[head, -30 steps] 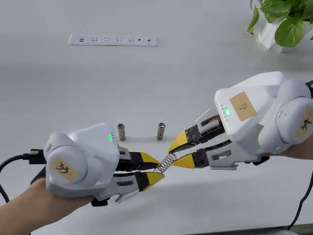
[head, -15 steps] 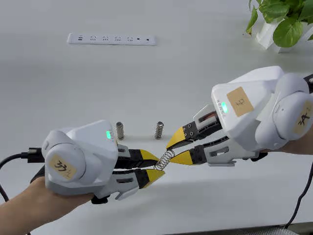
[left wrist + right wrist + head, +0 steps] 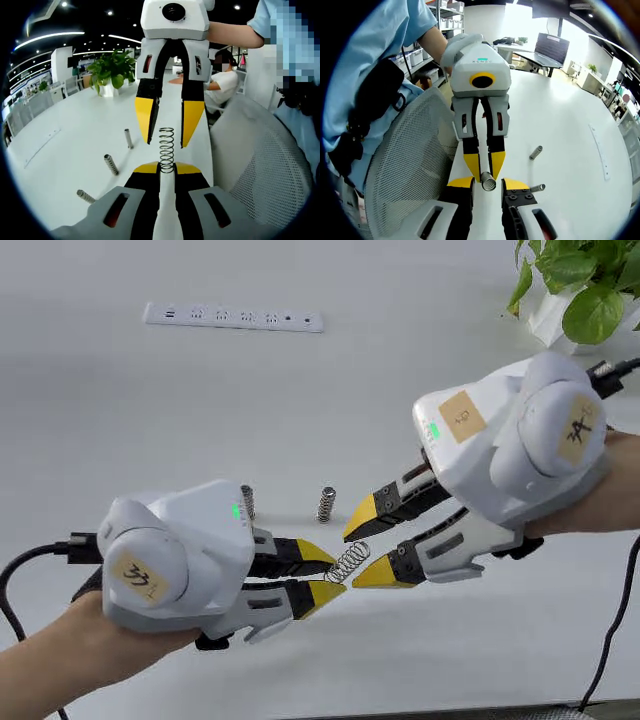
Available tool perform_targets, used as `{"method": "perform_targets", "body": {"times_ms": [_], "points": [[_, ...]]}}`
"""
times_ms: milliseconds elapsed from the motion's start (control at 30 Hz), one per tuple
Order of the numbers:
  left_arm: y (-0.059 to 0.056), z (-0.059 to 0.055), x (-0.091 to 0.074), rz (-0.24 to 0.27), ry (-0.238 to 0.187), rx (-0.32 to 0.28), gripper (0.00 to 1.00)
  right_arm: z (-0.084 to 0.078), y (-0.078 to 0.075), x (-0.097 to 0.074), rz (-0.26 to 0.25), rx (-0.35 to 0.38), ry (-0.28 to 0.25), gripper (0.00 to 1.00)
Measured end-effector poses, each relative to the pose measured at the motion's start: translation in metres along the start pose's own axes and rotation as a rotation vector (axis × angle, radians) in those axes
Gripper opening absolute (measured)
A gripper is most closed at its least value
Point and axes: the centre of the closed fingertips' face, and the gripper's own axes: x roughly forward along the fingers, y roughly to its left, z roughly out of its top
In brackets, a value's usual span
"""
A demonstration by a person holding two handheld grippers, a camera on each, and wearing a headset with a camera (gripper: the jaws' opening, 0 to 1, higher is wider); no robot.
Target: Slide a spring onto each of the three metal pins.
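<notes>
In the head view, the left gripper (image 3: 337, 574) is clamped on the near-left end of the spring (image 3: 351, 561). The spring is a bare silver coil held above the table (image 3: 150, 420), and its long axis slants up and right. The right gripper (image 3: 353, 560) stands wide about its free end.

In the left gripper view, the spring (image 3: 166, 149) points straight away.

In the right gripper view, it (image 3: 488, 181) shows end-on as a ring.

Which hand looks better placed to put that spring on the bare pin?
Left, most likely. The left gripper is shut on the spring, while the right gripper is open, its jaws standing either side of the spring's far end. The bare pin lies ahead in the left gripper view.
</notes>
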Motion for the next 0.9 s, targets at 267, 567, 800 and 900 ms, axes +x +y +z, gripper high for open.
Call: {"method": "perform_targets", "body": {"times_ms": [267, 567, 800, 900], "points": [[0.001, 0.000, -0.001, 0.006, -0.004, 0.003, 0.07, -0.004, 0.001, 0.005, 0.067, 0.003, 0.050, 0.15], [0.002, 0.003, -0.002, 0.010, -0.010, 0.010, 0.07, -0.002, 0.003, 0.011, 0.082, -0.003, 0.071, 0.12], [0.002, 0.004, -0.003, 0.012, -0.015, 0.006, 0.07, -0.002, 0.005, 0.013, 0.091, -0.007, 0.076, 0.08], [0.003, 0.004, -0.003, 0.012, -0.015, 0.004, 0.07, -0.002, 0.004, 0.014, 0.093, -0.009, 0.076, 0.08]]}}
